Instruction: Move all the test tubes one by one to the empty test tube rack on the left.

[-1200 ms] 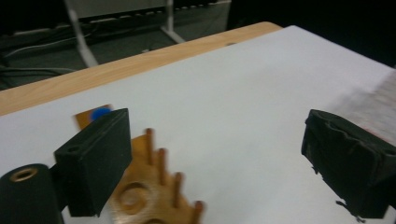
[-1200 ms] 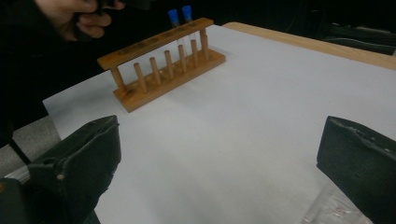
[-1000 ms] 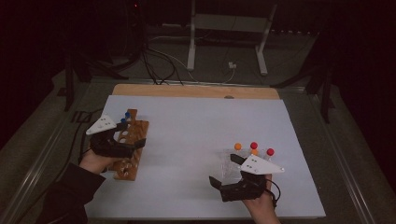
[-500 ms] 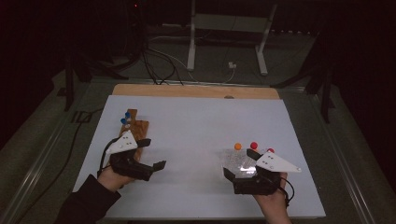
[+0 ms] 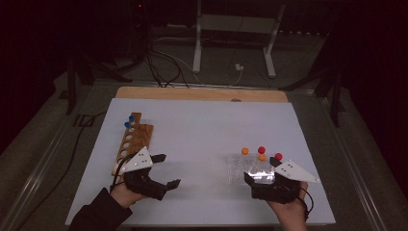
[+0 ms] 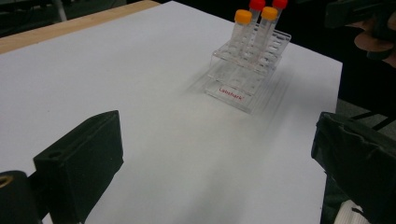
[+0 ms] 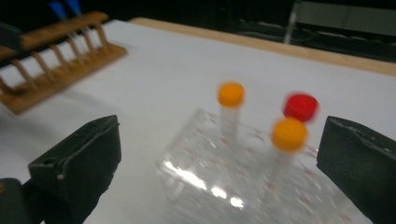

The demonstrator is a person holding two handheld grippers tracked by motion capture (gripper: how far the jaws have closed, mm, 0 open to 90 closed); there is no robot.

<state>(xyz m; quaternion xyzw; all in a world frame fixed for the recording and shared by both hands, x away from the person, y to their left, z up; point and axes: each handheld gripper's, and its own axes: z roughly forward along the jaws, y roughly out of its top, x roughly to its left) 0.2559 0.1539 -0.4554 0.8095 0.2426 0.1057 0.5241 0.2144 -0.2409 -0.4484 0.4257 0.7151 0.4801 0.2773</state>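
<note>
The left gripper [image 5: 163, 169] has swung off the wooden rack [image 5: 133, 142] and now points across the sheet at the clear rack [image 5: 245, 168], jaws apart and empty. The right gripper [image 5: 262, 179] has closed in behind that rack, jaws apart around the capped tubes [image 7: 231, 109], none gripped. Judgement: a tube pick-up is imminent.

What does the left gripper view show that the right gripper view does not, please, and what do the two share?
Left gripper view alone: the red "Labshark" lettering on the clear tube rack, and the other hand at the top right edge. Right gripper view alone: the wooden rack with its blue-capped tubes. Both share the white table cover, the clear rack with orange-capped tubes, and open black jaws framing it.
</note>
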